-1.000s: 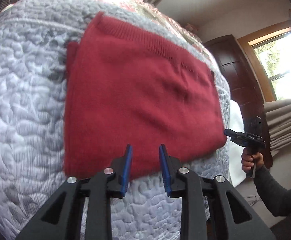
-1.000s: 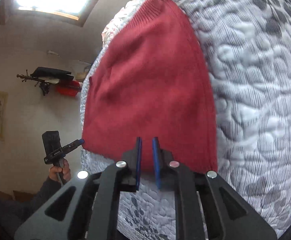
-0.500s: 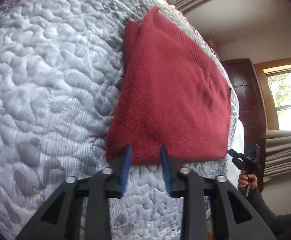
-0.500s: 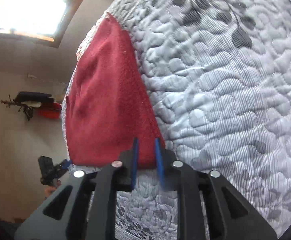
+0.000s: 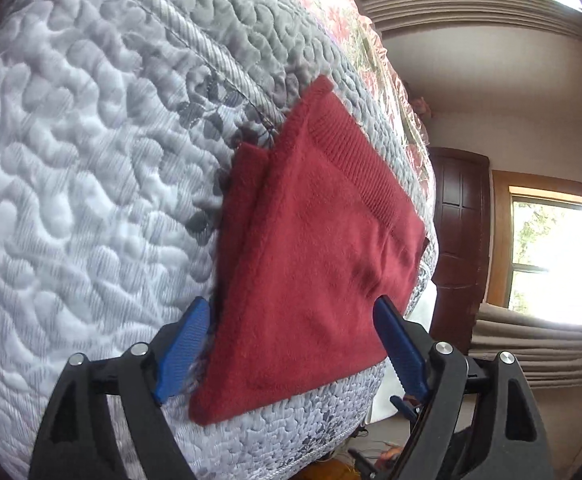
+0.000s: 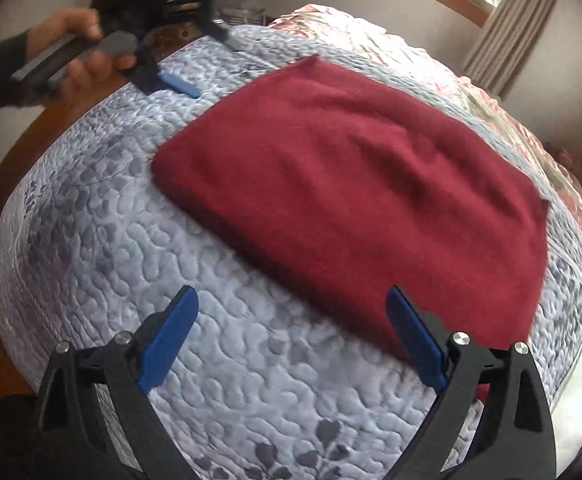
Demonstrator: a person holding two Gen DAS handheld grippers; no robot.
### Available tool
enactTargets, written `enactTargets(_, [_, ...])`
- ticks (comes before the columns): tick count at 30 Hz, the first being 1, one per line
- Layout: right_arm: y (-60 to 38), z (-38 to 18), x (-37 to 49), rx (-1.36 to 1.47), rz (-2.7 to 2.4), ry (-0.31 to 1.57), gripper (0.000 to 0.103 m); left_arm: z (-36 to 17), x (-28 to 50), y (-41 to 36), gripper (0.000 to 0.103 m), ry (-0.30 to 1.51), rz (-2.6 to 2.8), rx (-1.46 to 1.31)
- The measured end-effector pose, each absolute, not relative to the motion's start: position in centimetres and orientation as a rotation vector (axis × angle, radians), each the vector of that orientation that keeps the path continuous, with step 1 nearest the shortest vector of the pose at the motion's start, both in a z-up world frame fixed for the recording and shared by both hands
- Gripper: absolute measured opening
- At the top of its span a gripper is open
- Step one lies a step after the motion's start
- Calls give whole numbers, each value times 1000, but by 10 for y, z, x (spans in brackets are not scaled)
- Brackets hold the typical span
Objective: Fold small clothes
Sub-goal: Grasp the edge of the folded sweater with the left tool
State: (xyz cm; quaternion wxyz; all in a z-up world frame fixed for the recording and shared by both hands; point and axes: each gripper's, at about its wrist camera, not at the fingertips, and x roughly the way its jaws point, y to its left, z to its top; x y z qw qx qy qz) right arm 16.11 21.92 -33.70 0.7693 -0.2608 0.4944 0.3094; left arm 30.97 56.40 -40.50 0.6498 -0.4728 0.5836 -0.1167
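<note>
The folded red sweater (image 6: 363, 196) lies flat on the quilted bed cover (image 6: 219, 368), its far layers hidden. The left gripper (image 5: 291, 344) and right gripper (image 6: 291, 336) are both spread wide and hold nothing. Bare quilt surrounds the sweater.

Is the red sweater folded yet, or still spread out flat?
Folded. The red sweater lies as a compact rectangle on the quilt, and the left wrist view shows stacked layers at its left edge.
</note>
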Motion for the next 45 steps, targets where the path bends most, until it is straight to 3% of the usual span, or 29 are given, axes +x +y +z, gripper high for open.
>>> enactTargets(16, [331, -406, 165, -746, 743, 998, 94, -470, 370, 559, 84, 1399, -442, -1124])
enactTargets(38, [362, -437, 156, -1001, 637, 731, 92, -476, 385, 542, 85, 1412, -552, -1099])
enactTargets(43, [380, -436, 175, -1008, 610, 690, 84, -478, 392, 542, 84, 1407, -549, -1122])
enactTargets(45, [382, -432, 175, -987, 618, 712, 69, -474, 394, 539, 82, 1395, -562, -1109])
